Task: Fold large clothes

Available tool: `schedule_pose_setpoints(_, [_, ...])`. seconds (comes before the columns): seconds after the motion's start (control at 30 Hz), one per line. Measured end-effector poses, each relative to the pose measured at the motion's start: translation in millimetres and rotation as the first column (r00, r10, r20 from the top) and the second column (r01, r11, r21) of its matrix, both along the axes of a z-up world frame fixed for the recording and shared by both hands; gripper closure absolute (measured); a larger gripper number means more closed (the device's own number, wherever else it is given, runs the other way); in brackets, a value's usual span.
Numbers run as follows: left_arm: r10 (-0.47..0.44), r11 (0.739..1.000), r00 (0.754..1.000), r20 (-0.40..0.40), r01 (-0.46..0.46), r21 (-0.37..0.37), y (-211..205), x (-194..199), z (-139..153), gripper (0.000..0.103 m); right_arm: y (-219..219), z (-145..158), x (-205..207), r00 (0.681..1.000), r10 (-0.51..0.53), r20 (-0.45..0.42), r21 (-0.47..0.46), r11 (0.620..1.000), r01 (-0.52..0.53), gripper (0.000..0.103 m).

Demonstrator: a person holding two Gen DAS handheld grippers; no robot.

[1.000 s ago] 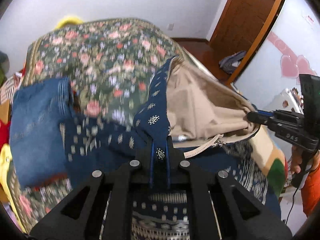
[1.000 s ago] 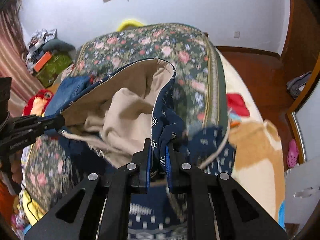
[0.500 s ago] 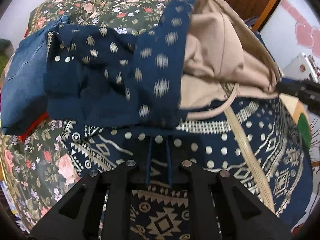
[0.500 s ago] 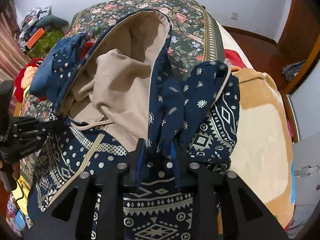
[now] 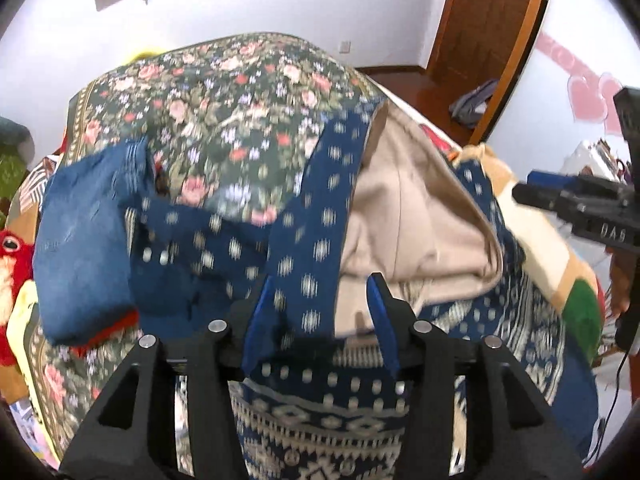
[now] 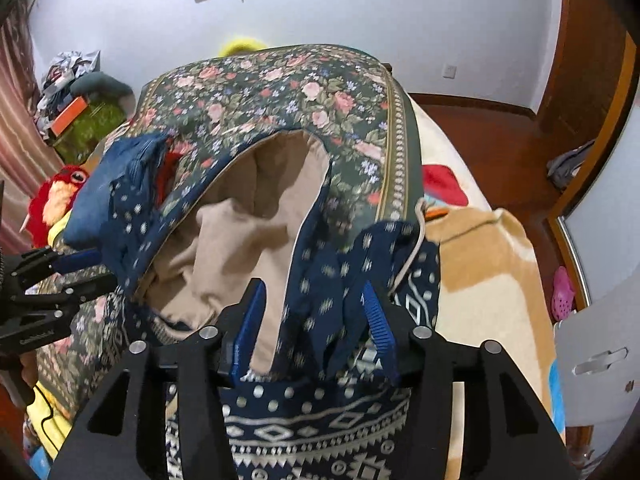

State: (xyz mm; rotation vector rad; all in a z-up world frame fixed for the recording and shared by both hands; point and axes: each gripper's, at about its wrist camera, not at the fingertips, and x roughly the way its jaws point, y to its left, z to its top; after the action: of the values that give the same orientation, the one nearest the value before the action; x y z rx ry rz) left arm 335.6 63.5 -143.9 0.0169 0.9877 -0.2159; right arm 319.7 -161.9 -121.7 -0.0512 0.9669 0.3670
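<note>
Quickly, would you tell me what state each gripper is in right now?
Left gripper: jaws just opened, navy patterned garment loose between them, not pinched.
Right gripper: jaws just opened, the garment's edge hangs between them, released.

Floral bedspread; red plush toy; wooden door.

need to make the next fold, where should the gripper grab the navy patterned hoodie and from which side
Probably the navy edge band of the hood, where the beige lining meets the patterned outside. That edge stands up as a thin doubled ridge, so the pads can close across it. Come from the near side, angled down, as the right gripper already sits: its jaws have just opened with that fabric loose between them.
</note>
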Motion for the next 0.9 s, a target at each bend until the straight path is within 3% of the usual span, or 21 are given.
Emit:
schedule_pose_setpoints(0.07, [0.001,1.0,1.0,0.002,0.0,-0.013,-4.0,17.4,-0.6,0.055,-0.2,-1.0,7.1,1.0,-0.01,0.007,0.01,1.0,0.01,0.046])
schedule_pose_setpoints(0.47, [-0.038,0.997,0.999,-0.031,0.036,-0.071,-31.3,97.7,-32.4,0.055,9.2,-40.7,70.5,0.998,-0.029,-0.054,0.043,0.999,0.032,0.046])
schedule_pose_setpoints(0.77, [0.031,0.99,0.999,-0.039,-0.036,-0.134,-15.4,131.4,-50.9,0.055,16.1,-74.8,106.6,0.987,-0.056,-0.152,0.127,0.989,0.075,0.046])
schedule_pose_setpoints(0.83, [0.032,0.989,0.999,-0.04,-0.038,-0.146,-13.4,130.7,-52.3,0.056,16.4,-77.1,109.4,0.985,-0.066,-0.161,0.145,0.985,0.09,0.053])
schedule_pose_setpoints(0.9, [0.024,0.988,0.999,-0.036,-0.029,-0.152,-12.9,128.2,-51.7,0.072,17.3,-77.6,109.9,0.984,-0.066,-0.168,0.143,0.985,0.091,0.076])
